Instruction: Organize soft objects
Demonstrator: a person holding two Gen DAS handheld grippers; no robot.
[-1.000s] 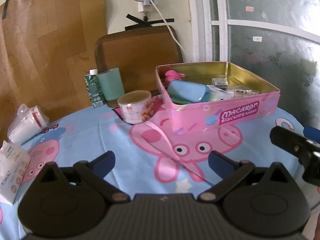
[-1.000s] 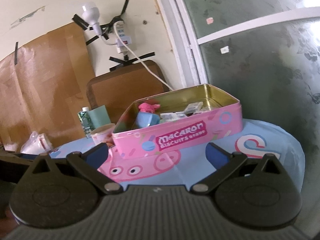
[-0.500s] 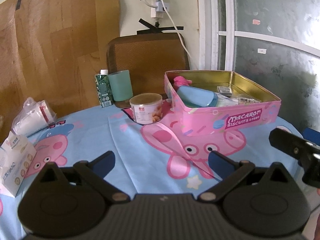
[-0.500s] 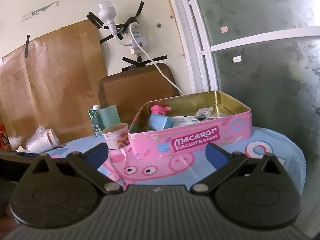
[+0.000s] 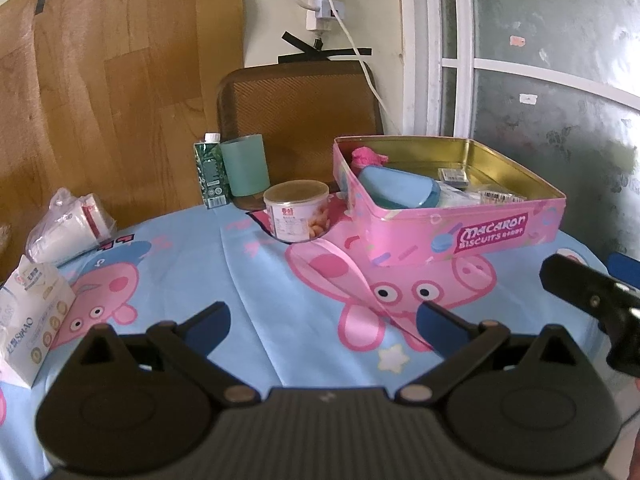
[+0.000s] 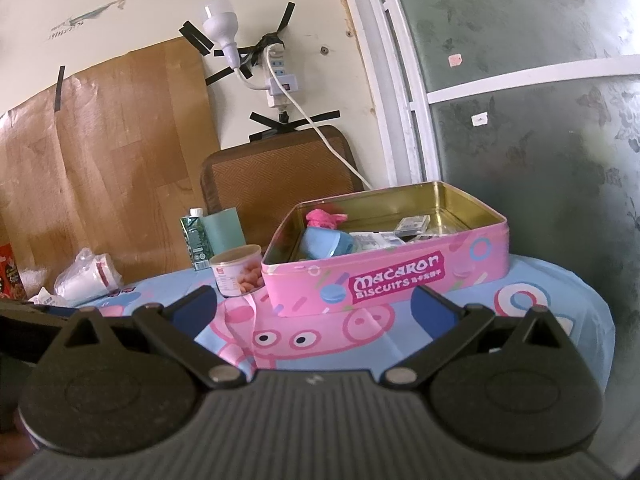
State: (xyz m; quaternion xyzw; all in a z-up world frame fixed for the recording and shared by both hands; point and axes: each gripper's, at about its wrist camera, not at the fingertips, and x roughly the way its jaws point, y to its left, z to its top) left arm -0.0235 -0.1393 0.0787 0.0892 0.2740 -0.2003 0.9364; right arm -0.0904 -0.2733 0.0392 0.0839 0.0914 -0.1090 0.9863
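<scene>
A pink Macaron biscuit tin (image 5: 472, 236) (image 6: 400, 280) stands open at the far right of the round table. Inside lie a pink fluffy item (image 5: 368, 157) (image 6: 322, 218), a blue pouch (image 5: 394, 190) (image 6: 324, 242) and some small packets (image 5: 454, 176). My left gripper (image 5: 322, 322) hovers open over the cartoon-pig tablecloth (image 5: 200, 264), well short of the tin, with nothing between its fingers. My right gripper (image 6: 314, 306) is open and empty too, low in front of the tin. Part of the right gripper shows at the right edge of the left wrist view.
A small tin can (image 5: 297, 210) (image 6: 236, 268), a green carton (image 5: 210, 174) and a teal cup (image 5: 244, 164) stand left of the tin. A tissue pack (image 5: 30, 316) and a plastic bag (image 5: 68, 226) lie at the left. A brown chair back (image 5: 298, 120) is behind.
Both grippers have drawn back and tilted up from the tin, so it looks smaller and more wall shows. Both stay open and empty.
</scene>
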